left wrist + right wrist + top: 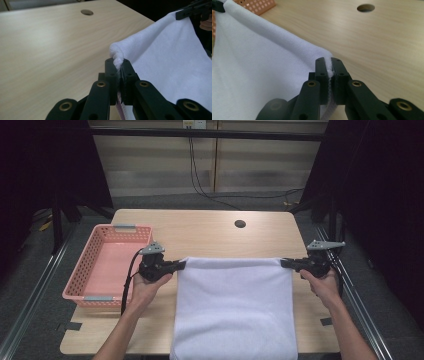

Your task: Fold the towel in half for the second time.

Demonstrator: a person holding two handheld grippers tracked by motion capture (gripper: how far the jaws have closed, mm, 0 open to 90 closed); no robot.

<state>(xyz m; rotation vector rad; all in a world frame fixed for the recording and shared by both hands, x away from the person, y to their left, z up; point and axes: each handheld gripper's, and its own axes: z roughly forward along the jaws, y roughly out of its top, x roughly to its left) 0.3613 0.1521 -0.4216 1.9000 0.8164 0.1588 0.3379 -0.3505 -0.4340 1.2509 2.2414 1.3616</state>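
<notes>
A white towel (234, 307) is stretched between my two grippers above the wooden table (210, 232) and hangs down past the near edge. My left gripper (182, 264) is shut on the towel's far left corner. My right gripper (285, 263) is shut on its far right corner. In the left gripper view the jaws (120, 68) pinch a bunched corner of the towel (170, 57). The right gripper view has its jaws (329, 66) closed on the hem of the towel (257, 65).
A pink plastic basket (85, 265) stands empty at the table's left side, close to my left hand; its corner (257, 5) appears in the right gripper view. A round cable hole (240, 224) lies at the far middle of the table. Cables run on the floor beyond.
</notes>
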